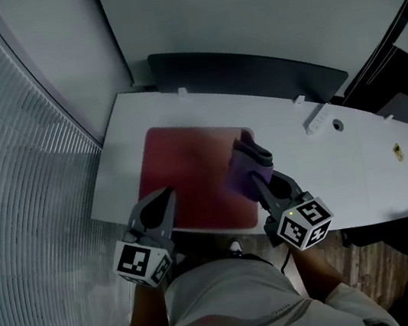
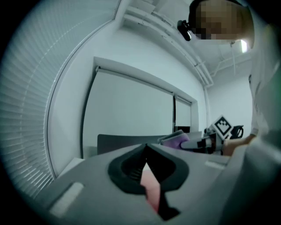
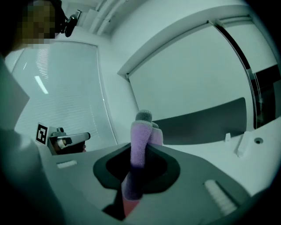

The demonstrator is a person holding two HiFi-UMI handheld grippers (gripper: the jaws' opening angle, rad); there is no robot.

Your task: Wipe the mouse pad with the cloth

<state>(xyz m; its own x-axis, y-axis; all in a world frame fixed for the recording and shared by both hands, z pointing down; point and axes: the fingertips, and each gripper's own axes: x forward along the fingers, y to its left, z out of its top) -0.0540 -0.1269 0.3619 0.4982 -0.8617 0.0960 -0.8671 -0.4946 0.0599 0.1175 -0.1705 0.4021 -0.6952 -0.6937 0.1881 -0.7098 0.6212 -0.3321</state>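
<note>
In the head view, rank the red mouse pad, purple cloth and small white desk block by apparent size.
Largest: flat red mouse pad.
Middle: folded purple cloth.
Smallest: small white plastic block.

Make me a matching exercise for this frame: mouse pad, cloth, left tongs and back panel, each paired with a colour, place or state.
1. mouse pad
2. cloth
3. left tongs
4. back panel

A. shut, holding nothing
B. dark, along the far edge of the desk
C. red, lying flat on the desk
D. purple, clamped in the right tongs

Pairs: 1-C, 2-D, 3-A, 4-B
</note>
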